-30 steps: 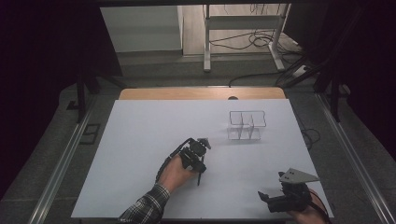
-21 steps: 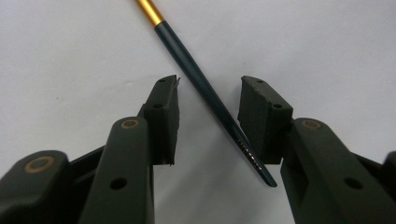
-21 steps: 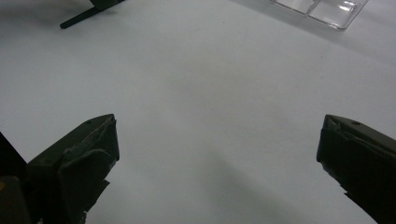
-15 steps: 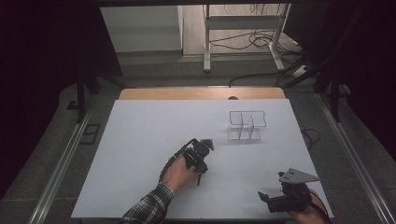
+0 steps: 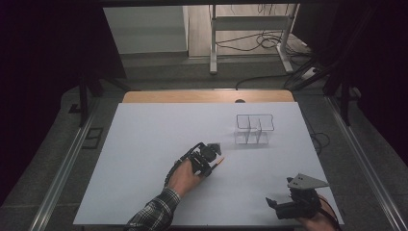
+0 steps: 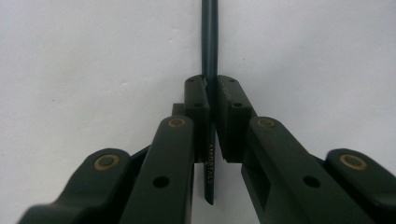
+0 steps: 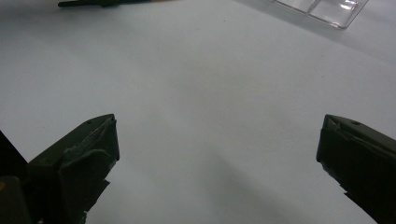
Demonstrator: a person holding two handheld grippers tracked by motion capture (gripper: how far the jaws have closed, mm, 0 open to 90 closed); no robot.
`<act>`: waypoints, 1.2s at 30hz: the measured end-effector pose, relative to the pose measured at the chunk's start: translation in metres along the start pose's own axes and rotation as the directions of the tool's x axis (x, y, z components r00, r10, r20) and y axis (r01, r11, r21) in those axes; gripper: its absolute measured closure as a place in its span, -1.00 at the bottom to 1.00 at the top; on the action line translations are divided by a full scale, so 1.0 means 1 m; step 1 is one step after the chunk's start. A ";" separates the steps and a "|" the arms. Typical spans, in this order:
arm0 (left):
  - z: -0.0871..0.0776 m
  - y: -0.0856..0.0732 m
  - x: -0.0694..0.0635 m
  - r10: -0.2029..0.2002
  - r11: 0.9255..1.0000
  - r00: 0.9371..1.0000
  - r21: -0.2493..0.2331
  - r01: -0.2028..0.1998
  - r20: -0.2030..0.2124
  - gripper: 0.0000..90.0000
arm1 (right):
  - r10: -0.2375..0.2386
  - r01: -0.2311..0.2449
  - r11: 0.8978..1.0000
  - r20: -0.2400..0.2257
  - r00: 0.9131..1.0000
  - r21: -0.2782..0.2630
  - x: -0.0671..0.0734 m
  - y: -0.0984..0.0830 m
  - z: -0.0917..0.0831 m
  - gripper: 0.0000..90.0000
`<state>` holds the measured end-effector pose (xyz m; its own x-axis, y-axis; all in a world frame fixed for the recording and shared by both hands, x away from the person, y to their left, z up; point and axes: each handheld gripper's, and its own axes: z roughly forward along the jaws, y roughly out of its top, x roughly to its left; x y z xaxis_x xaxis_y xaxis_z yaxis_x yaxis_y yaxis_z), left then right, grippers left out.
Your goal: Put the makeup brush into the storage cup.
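A matt dark pencil (image 6: 209, 56) lies on smooth white table (image 5: 144, 144), near a glossy clear plastic organizer (image 5: 254, 129).

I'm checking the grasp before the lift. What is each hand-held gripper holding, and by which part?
The left hand-held gripper is shut on a dark pencil, clamping its shaft near one end. The right hand-held gripper is open and holds nothing.

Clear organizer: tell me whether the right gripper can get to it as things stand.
Probably yes. The right gripper sits with jaws open and nothing between them, and only bare white table lies between it and the clear organizer. The left gripper, shut on the pencil, is off to the side.
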<state>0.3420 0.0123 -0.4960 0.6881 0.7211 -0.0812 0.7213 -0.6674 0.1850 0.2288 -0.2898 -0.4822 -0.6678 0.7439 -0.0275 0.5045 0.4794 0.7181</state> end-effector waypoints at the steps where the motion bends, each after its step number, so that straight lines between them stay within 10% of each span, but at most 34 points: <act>1: -0.002 -0.001 0.000 0.003 1.000 1.000 -0.008 -0.003 0.001 0.87 | 0.001 -0.001 1.000 0.000 1.000 -0.001 0.000 0.000 0.000 -1.00; 16: -0.029 -0.018 0.001 0.065 0.985 0.996 -0.162 -0.056 0.053 0.87 | 0.000 0.000 1.000 -0.003 1.000 0.003 0.000 0.000 0.000 -1.00; 28: -0.051 -0.045 0.007 0.072 0.946 0.993 -0.321 -0.039 0.090 0.87 | -0.002 0.002 1.000 -0.007 1.000 0.003 0.000 0.000 0.001 -1.00; 36: -0.060 -0.065 0.012 0.076 0.900 0.990 -0.436 -0.016 0.119 0.87 | -0.001 0.001 1.000 -0.012 1.000 -0.002 0.000 0.000 0.000 -1.00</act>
<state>0.2981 0.0755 -0.4500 0.7452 0.6411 -0.1833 0.6034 -0.5315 0.5945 0.2286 -0.2895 -0.4824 -0.6748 0.7377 -0.0196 0.5026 0.4789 0.7197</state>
